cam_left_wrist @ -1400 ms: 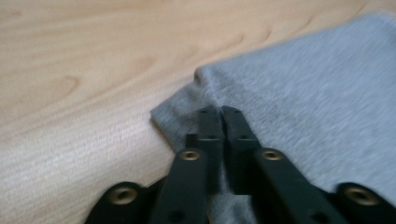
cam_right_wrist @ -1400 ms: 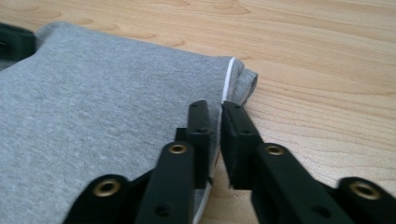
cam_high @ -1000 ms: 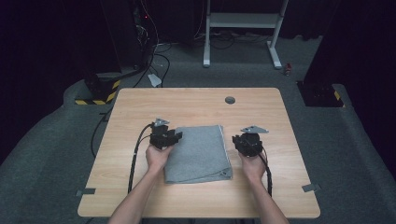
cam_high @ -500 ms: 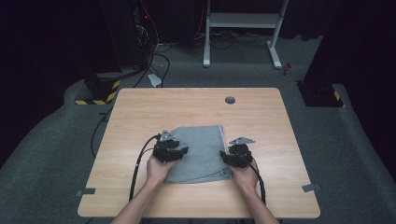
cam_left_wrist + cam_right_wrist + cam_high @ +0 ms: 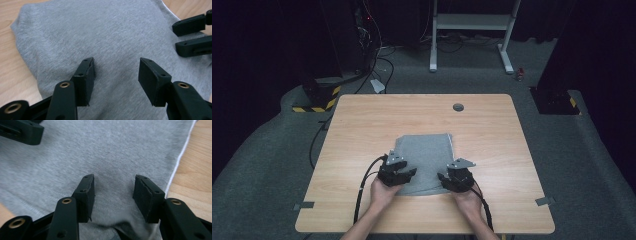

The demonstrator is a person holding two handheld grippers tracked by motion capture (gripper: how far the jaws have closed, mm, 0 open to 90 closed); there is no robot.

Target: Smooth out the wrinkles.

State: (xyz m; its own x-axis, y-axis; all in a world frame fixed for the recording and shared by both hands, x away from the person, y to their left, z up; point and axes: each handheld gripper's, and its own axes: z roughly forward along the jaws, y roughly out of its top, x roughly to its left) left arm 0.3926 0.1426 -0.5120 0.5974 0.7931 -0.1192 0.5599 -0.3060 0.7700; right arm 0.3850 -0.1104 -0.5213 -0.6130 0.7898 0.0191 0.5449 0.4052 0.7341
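Observation:
A grey folded cloth (image 5: 424,150) lies flat on the wooden table (image 5: 362,125). My left gripper (image 5: 408,175) hovers over the cloth's near left part, and my right gripper (image 5: 445,178) over its near right part. In the left gripper view the left gripper (image 5: 116,61) stands open above the cloth (image 5: 100,30), with the right gripper's jaws at the upper right. In the right gripper view the right gripper (image 5: 113,177) is open over the cloth (image 5: 117,147) close to its white-seamed edge. Both pairs of jaws have just been opening, and nothing is pinched between them.
A round cable hole (image 5: 458,107) sits at the table's far side. Tape marks (image 5: 303,205) lie near the front corners. Beyond the table, a white stand (image 5: 472,30), cables and a yellow-black striped block (image 5: 314,102) rest on the dark floor.
Both hands have moved from the cloth's sides toward its near edge and inward, sinking closer to it. The right jaws have spread apart.

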